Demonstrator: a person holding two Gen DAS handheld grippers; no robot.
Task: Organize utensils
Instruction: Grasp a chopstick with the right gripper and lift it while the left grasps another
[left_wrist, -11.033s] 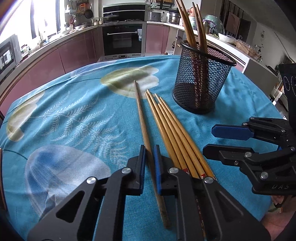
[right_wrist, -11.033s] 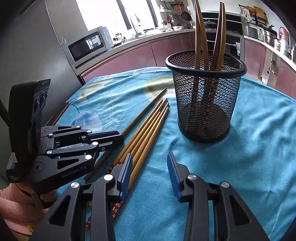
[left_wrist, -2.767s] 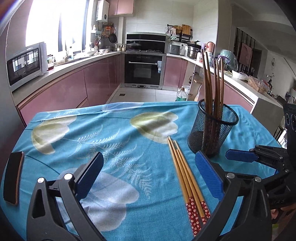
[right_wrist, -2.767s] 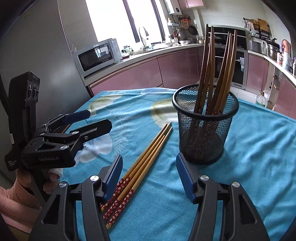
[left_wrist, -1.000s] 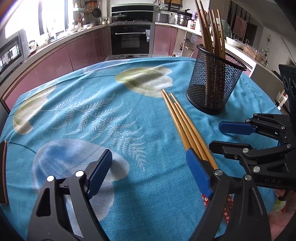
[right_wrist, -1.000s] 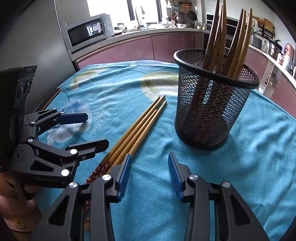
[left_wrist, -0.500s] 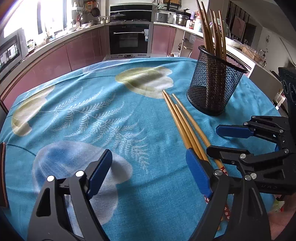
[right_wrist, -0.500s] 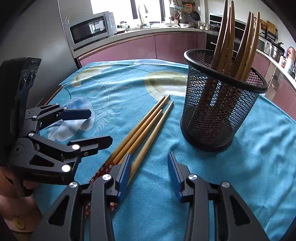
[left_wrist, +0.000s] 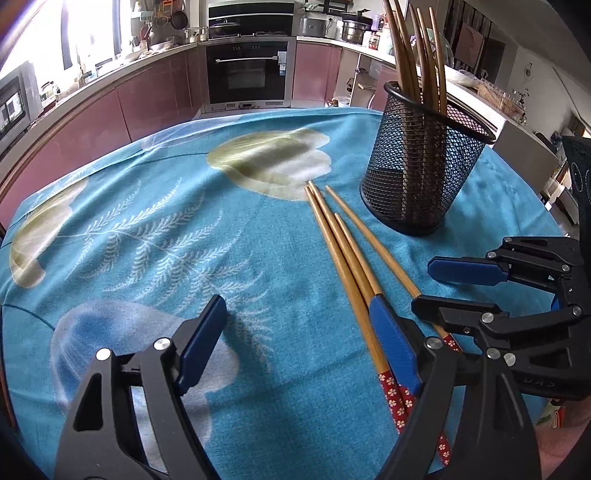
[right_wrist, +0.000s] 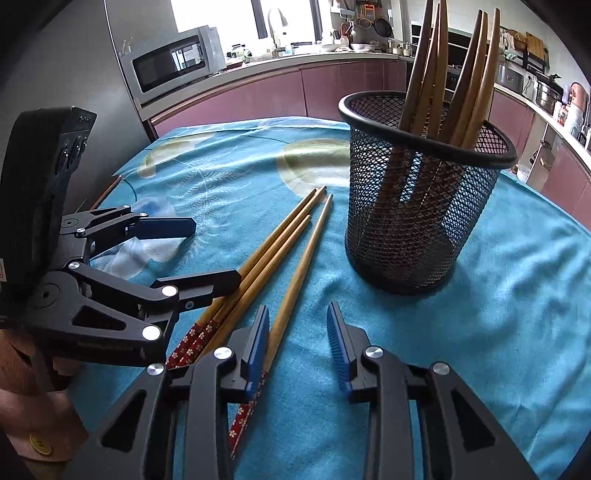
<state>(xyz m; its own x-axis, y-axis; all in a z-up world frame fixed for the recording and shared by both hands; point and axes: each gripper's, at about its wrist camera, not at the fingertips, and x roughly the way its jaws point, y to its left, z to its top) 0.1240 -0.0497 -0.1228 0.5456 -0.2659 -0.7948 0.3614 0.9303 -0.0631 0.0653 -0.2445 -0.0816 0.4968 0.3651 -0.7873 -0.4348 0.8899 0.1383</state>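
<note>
Holder: black mesh cup upright on the tabletop, blue leaf-print cloth under everything; five dark wooden utensils stand in it, handles fanned above the rim.
Loose chopsticks: four chopsticks lie flat just beside the cup, tips toward it, red flower-patterned ends toward the claws. Three lie packed together; the fourth chopstick lies angled apart on the cup side.
Left claw: left claw wide, jaws closing; only cloth between the pads. Its right pad sits over the packed three, near their patterned ends.
Right claw: right claw partly open, jaws closing, nothing pressed between the pads. Its left pad lies against the separate chopstick; bare cloth in the gap.
In the way: the two claws crowd each other over the patterned ends; the mesh cup stands close beyond the right claw.
Open room: wide bare cloth left of the chopsticks; tabletop edge curves away at far side.
Surroundings: oven, microwave, pink cabinets behind.
</note>
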